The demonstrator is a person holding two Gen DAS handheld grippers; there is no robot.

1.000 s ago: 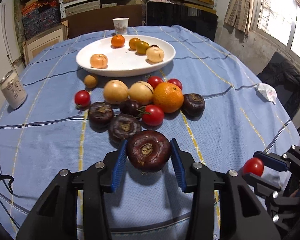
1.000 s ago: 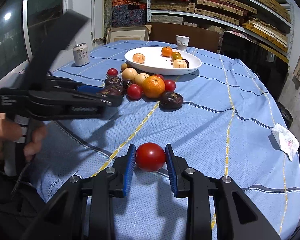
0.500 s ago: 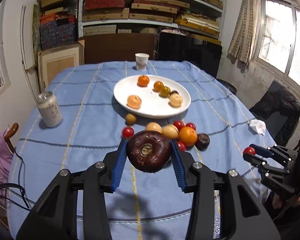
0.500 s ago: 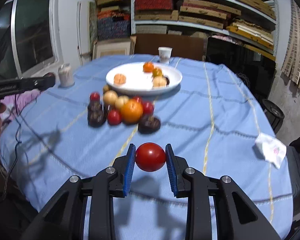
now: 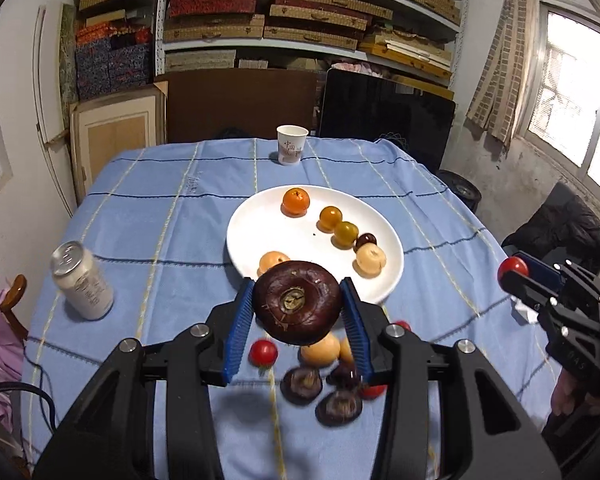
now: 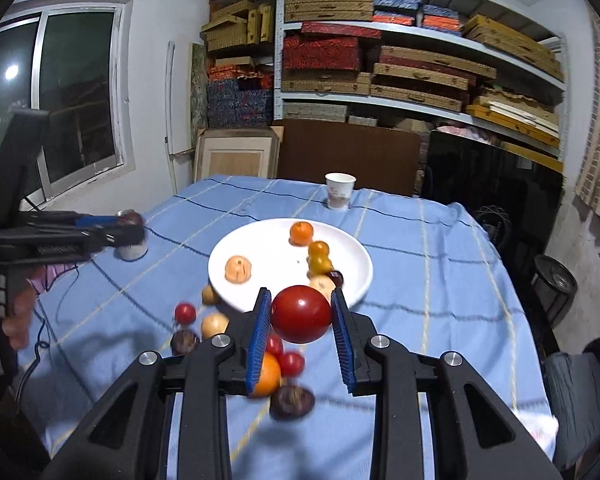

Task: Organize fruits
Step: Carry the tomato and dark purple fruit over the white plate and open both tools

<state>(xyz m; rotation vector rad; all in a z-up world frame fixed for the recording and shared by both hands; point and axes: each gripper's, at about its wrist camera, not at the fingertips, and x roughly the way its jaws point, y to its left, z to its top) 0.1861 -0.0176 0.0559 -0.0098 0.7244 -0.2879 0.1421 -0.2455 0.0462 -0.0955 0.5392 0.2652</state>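
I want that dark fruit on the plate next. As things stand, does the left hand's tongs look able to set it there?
Probably yes. The left tongs grip the dark purple fruit above the table, and the white plate just beyond has bare space between its fruits. Nothing stands in between.

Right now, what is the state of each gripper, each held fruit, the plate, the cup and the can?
Left gripper: shut on the dark fruit, held above the table.
Right gripper: shut on the tomato, held above the table.
Plate: on the table, holding six fruits.
Cup: upright; contents unseen.
Can: upright.
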